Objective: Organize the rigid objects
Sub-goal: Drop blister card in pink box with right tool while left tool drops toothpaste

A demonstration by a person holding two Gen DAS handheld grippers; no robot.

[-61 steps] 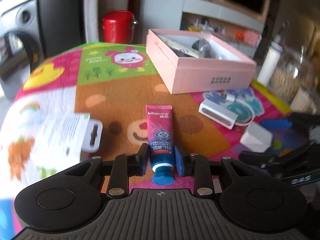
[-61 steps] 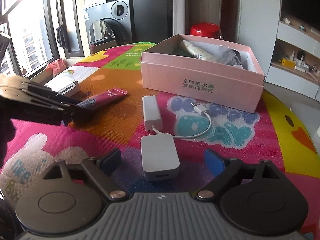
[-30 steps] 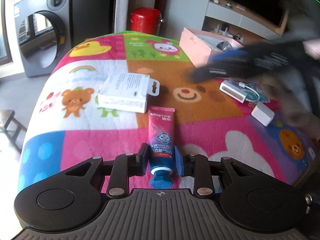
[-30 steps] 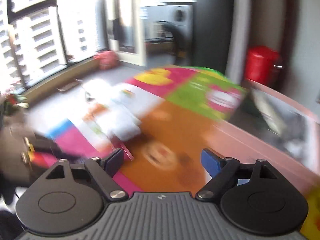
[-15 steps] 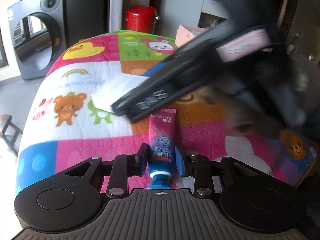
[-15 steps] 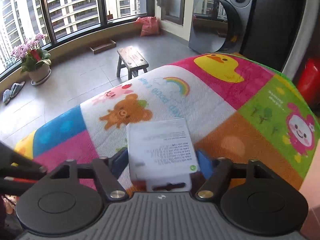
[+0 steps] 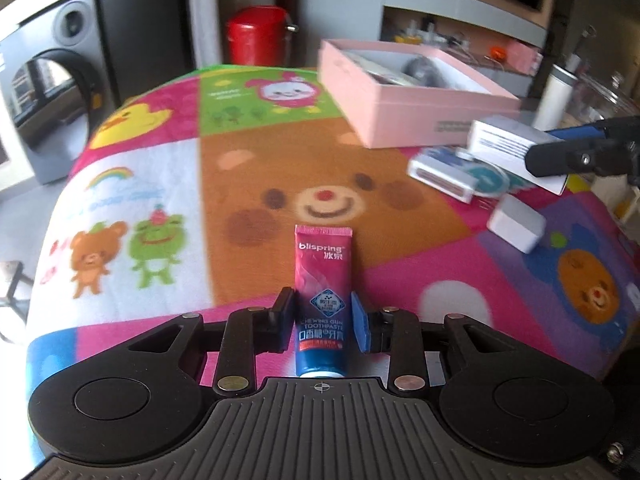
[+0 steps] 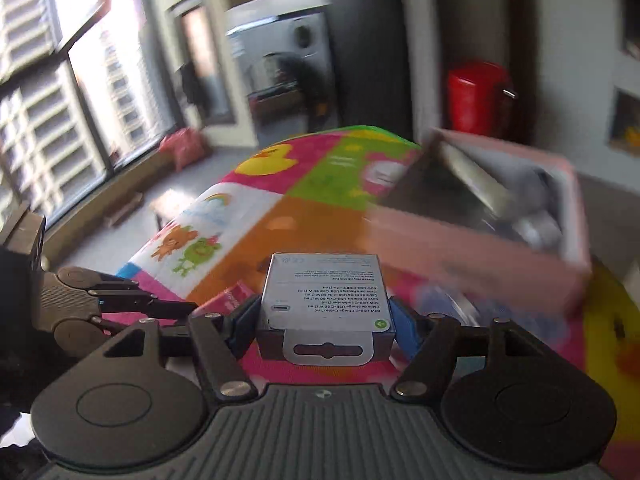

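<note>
Moved since earlier: right claw, holding cable box, swung toward pink box; left claw holding toothpaste; next, judged: lower both inside.

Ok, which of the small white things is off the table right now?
The white cable box, clamped in the right gripper. The white charger and the power bank lie on the mat.

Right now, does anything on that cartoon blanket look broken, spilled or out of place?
Nothing looks damaged or spilled. The toothpaste tube is pinched in the left tool, the white cable box in the right tool. A white charger and a white adapter with its cable lie loose outside the pink box, simply not yet packed.
</note>
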